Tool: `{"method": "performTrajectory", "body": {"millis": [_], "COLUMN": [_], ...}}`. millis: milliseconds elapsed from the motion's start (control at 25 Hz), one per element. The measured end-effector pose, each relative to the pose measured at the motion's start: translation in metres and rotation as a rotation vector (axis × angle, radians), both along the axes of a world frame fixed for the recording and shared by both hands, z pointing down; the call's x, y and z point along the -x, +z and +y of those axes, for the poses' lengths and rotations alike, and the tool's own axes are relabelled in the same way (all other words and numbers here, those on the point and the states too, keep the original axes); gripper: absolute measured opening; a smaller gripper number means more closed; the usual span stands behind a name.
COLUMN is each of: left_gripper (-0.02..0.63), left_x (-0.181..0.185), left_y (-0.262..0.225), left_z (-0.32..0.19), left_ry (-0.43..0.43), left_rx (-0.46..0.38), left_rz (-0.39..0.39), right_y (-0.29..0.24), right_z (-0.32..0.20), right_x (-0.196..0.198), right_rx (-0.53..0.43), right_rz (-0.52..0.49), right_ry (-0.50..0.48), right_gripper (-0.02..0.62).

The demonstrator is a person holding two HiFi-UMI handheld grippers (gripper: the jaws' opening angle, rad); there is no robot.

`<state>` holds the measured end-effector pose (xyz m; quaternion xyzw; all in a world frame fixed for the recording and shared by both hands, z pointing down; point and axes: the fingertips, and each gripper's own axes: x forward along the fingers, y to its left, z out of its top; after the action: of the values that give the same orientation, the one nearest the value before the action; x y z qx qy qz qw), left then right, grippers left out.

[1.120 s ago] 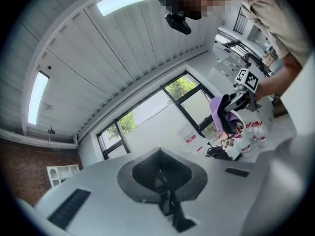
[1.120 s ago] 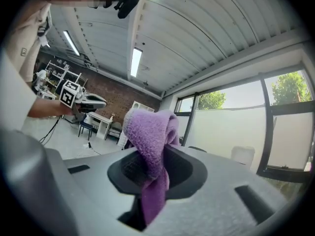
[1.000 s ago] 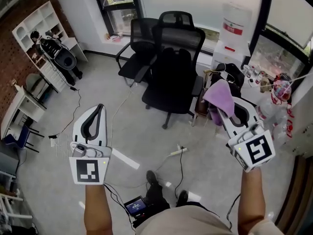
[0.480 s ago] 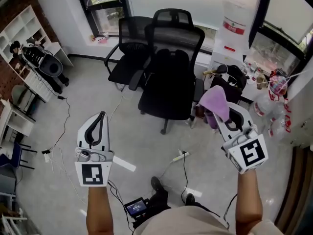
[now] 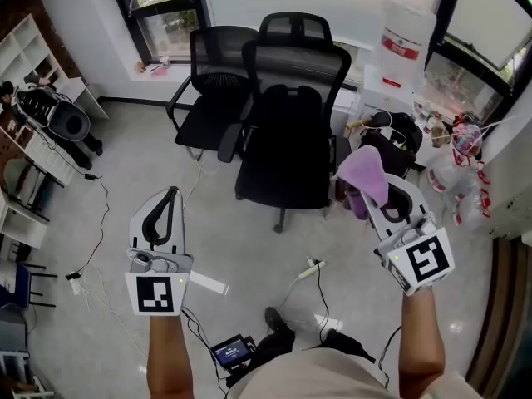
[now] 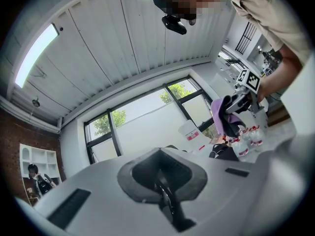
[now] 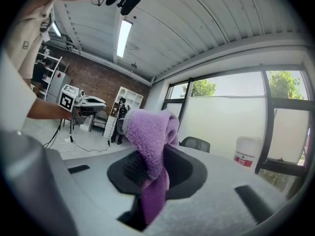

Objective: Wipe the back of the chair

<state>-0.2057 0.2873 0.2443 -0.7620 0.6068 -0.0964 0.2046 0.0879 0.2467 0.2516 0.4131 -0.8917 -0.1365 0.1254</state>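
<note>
1. The right gripper (image 5: 376, 191) is clenched on a purple cloth (image 5: 363, 171). In its own view the cloth (image 7: 150, 140) is pinched between the jaws and bunches up above them. The left gripper (image 5: 170, 196) has its jaws pressed together with nothing between them. Its own view shows only the closed seam (image 6: 165, 195).
2. The black office chair (image 5: 284, 144) stands on the floor ahead of both grippers, between them and the window. Its seat is turned toward the person.
3. Its backrest (image 5: 296, 66) is on the far side of the seat and rises upright, with the headrest (image 5: 295, 28) on top. The surface to wipe therefore lies forward and to the left of the cloth.
4. The right gripper is the nearer one, just off the chair's side. The left gripper hangs lower and farther out on the other side. As I judge it, the cloth must go forward past the seat before any wiping begins.
5. A second black chair (image 5: 208, 81) stands just beside the first, toward the window.
6. A white water container (image 5: 402, 41) by the window has a red label, but its print is too small to read. No other writing can be made out.
</note>
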Motion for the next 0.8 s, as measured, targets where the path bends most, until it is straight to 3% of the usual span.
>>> {"method": "performTrajectory", "body": {"millis": [360, 800], "left_gripper": [0.006, 0.006], "left_x": [0.024, 0.019], "left_y": [-0.022, -0.045], "left_z": [-0.025, -0.063], "left_ry": [0.016, 0.052], "left_rx": [-0.023, -0.024], "left_rz": [0.034, -0.002], "right_y": [-0.022, -0.04], "right_z": [-0.02, -0.068], "right_x": [0.034, 0.028], "right_rx": [-0.023, -0.052], "right_rz": [0.015, -0.017], "right_ry": [0.012, 0.049], "right_gripper": [0.06, 0.06]}}
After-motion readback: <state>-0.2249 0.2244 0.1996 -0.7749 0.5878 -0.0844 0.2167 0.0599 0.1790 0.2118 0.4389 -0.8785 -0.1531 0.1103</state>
